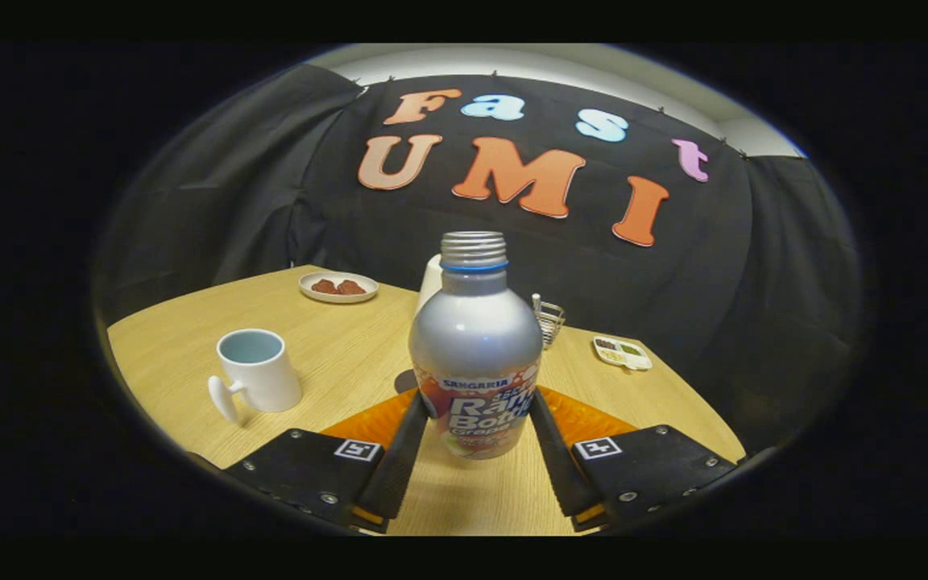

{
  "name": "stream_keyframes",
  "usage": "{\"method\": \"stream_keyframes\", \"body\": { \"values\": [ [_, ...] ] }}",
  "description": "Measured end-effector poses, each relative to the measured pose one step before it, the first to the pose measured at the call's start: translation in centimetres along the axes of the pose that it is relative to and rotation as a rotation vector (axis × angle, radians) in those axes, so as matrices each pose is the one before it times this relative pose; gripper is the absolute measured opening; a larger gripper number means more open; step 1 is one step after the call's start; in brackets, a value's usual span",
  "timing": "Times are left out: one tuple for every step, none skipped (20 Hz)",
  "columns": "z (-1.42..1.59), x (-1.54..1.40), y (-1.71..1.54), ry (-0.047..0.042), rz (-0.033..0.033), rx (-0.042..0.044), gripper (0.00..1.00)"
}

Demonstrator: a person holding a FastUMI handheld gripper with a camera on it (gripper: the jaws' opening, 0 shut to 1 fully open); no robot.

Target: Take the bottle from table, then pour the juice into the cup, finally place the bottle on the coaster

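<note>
A silver bottle with an uncapped threaded neck and a printed label stands upright between my fingers. My gripper is shut on it, with one finger pressed against each side of the label. I cannot tell whether its base touches the table. An orange coaster lies just beyond the fingers, showing on both sides of the bottle. A white cup with a pale blue inside and a handle stands on the wooden table, ahead and to the left of the fingers.
Far back on the left is a white plate with brown food. A white object and a wire holder stand behind the bottle. A small dish lies near the table's right edge.
</note>
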State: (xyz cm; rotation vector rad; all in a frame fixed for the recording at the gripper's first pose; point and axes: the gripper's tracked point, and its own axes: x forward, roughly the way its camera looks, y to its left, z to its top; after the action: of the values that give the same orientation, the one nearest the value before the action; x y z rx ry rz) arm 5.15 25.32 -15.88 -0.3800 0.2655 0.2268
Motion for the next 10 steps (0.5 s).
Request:
{"method": "stream_keyframes", "body": {
  "values": [
    [0.211,0.095,0.444,-0.00206,-0.00068,-0.02332,0.72],
    [0.231,0.002,0.483,-0.00192,-0.00172,-0.02486,0.72],
    [0.404,0.03,0.446,-0.00366,-0.00214,-0.02871,0.72],
    [0.403,-0.036,0.368,-0.00443,-0.00293,-0.0305,0.73],
    [0.497,0.098,0.482,-0.00717,0.00006,-0.03149,0.73],
    [0.608,0.059,0.501,-0.00742,0.00012,-0.0318,0.73],
    [0.56,0.117,0.398,-0.00723,-0.00062,-0.03096,0.73],
    [0.535,0.164,0.404,-0.00582,-0.00204,-0.02971,0.73],
    [0.419,0.248,0.34,-0.00296,-0.00214,-0.0298,0.73],
    [0.375,0.278,0.437,-0.00235,-0.00111,-0.03059,0.73]
  ]
}}
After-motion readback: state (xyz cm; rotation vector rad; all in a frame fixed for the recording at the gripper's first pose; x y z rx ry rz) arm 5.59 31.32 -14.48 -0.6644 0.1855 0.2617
